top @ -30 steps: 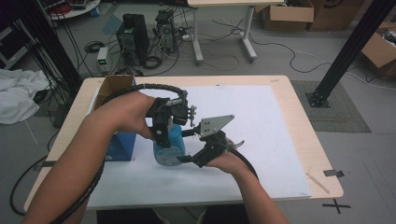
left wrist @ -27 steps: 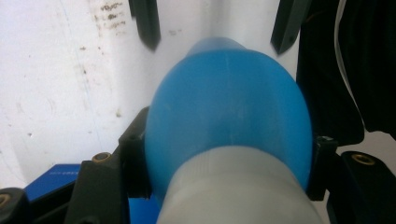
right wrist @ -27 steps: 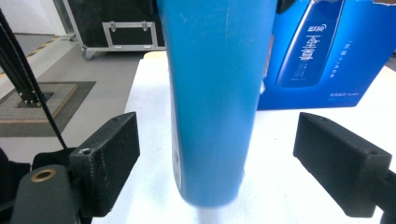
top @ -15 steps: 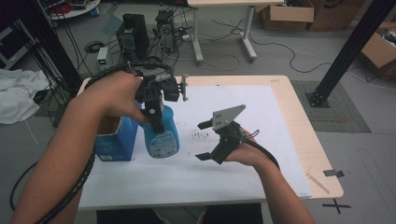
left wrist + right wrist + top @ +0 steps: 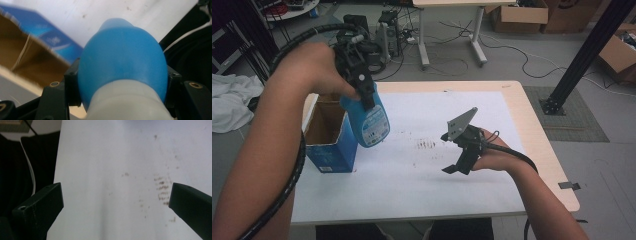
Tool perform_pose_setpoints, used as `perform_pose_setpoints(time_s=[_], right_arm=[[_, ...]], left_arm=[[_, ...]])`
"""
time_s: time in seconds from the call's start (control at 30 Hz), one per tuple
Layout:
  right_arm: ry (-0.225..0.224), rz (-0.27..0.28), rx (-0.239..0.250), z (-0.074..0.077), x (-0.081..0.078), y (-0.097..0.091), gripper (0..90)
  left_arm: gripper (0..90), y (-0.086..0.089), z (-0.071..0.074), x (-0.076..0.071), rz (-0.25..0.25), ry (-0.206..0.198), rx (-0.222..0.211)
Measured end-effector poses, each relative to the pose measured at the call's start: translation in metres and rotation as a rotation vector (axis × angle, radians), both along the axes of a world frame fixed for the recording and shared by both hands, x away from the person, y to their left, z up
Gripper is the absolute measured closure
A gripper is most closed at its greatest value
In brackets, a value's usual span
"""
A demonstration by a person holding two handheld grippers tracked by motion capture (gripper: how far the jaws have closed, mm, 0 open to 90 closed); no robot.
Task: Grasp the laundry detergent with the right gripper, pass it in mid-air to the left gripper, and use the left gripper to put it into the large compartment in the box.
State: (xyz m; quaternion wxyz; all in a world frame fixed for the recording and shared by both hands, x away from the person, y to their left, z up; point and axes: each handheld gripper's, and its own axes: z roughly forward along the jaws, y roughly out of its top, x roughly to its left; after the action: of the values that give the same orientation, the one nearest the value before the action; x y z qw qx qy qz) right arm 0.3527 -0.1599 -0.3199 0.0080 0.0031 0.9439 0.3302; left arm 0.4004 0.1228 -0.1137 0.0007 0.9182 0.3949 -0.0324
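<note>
- Left gripper (image 5: 362,90): clamped on the neck end of a blue bottle (image 5: 371,120), held clear of the counter (image 5: 522,100), just beside and above the open blue carton (image 5: 329,150).
- Right gripper (image 5: 459,155): jaws spread wide, holding nothing, low over the stained white sheet (image 5: 422,165).
- Handling, as judged: smooth rounded plastic, probably slippery and slightly yielding; weight depends on contents, which cannot be told. The narrower neck gives the surest hold.

White-covered surface (image 5: 422,185) lies open across the centre and lower part of the frame. At left centre an open blue box (image 5: 329,137) stands as an obstacle, with a blue bottle (image 5: 371,119) held just above its right edge. The right hand-held gripper (image 5: 451,152) hovers right of centre, jaws spread.
</note>
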Motion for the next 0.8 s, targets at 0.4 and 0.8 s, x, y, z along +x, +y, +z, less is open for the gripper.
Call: perform_pose_setpoints(time_s=[0.4, 0.8], right_arm=[[0.06, 0.056, -0.276, -0.003, 0.008, 0.002, 0.0], [0.041, 0.085, -0.473, 0.032, 0.011, 0.001, 0.0]], left_arm=[[37.8, 0.068, 0.036, 0.013, 0.386, -0.01, 0.007], [37.9, 0.112, 0.029, 0.016, 0.575, -0.03, 0.021]])
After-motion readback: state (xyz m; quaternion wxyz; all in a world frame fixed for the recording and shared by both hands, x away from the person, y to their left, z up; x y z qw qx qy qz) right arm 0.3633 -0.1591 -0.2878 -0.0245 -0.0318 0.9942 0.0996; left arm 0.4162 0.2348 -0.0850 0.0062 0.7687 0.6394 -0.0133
